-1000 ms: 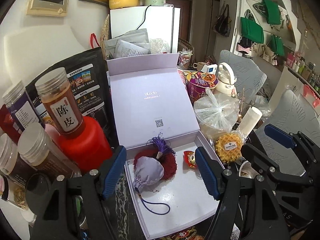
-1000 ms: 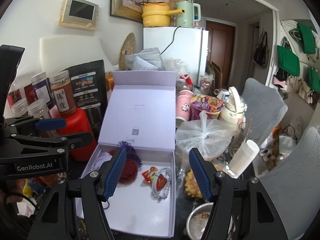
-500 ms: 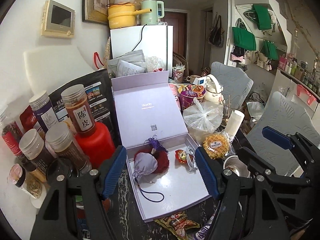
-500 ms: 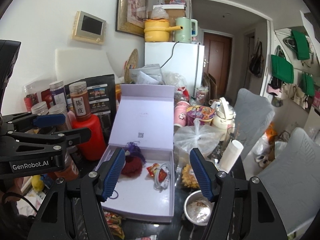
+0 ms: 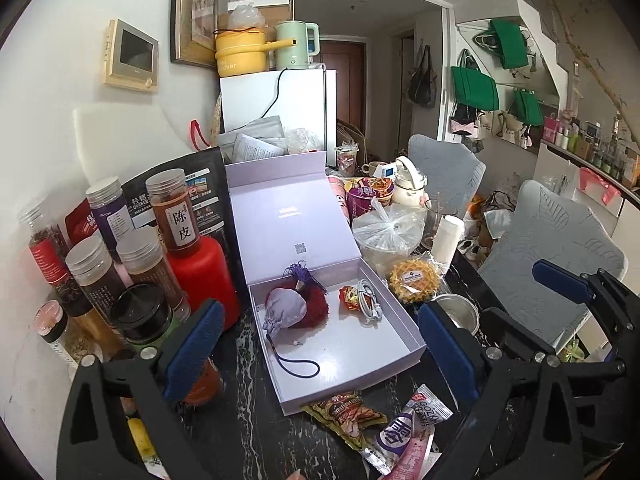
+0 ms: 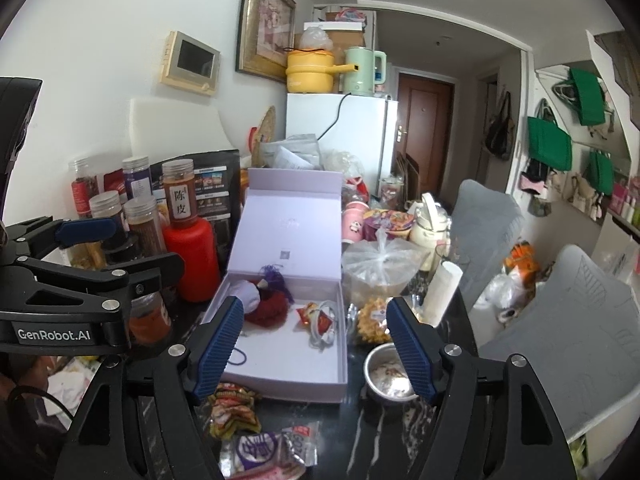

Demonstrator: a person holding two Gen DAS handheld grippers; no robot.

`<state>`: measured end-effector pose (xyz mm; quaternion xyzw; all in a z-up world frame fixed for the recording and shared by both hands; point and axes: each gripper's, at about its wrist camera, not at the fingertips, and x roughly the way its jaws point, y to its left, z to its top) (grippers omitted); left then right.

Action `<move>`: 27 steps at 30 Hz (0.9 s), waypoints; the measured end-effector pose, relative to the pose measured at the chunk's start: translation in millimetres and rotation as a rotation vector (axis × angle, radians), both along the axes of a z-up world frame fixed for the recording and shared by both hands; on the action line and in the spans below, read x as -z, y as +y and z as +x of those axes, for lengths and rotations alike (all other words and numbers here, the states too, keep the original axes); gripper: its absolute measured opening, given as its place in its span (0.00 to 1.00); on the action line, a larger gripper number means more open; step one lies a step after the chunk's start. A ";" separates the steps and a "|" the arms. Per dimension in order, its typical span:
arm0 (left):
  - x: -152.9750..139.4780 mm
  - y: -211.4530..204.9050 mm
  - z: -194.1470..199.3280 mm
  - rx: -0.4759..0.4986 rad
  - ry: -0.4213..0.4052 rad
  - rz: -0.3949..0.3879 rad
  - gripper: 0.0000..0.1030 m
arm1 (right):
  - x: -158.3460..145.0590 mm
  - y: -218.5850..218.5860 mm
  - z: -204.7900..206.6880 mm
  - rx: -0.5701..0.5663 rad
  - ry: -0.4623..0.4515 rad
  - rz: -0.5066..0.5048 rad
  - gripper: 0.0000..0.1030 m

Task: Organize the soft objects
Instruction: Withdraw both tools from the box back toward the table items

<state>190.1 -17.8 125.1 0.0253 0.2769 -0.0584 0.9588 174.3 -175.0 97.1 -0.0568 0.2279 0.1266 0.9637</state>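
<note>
Now both pairs of tongs hang over the near edge of the dark bench, each gripping nothing. The left gripper [image 5: 318,344] has just been opening and stands spread wide; the right gripper [image 6: 316,354] has also been opening, its jaws apart. Inside the open lilac box [image 5: 404,350], toward its far left corner, the lilac pouch [image 5: 285,310] leans against the dark red pompom [image 5: 316,307]. A white cable [image 5: 369,301] lies by the far right corner.

pouch [image 5: 285,312] hides half the red puff [image 5: 316,309]; snack packs [image 6: 266,450] cut off at bottom edge.
</note>
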 end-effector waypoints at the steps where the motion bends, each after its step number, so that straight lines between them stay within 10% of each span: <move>1: 0.6 -0.1 -4.1 0.004 -0.001 0.001 0.96 | 0.5 0.5 -4.5 0.001 0.000 -0.001 0.74; 27: 41.5 12.9 -67.7 0.060 -0.004 0.023 0.97 | 47.9 6.9 -75.7 0.005 0.035 0.000 0.88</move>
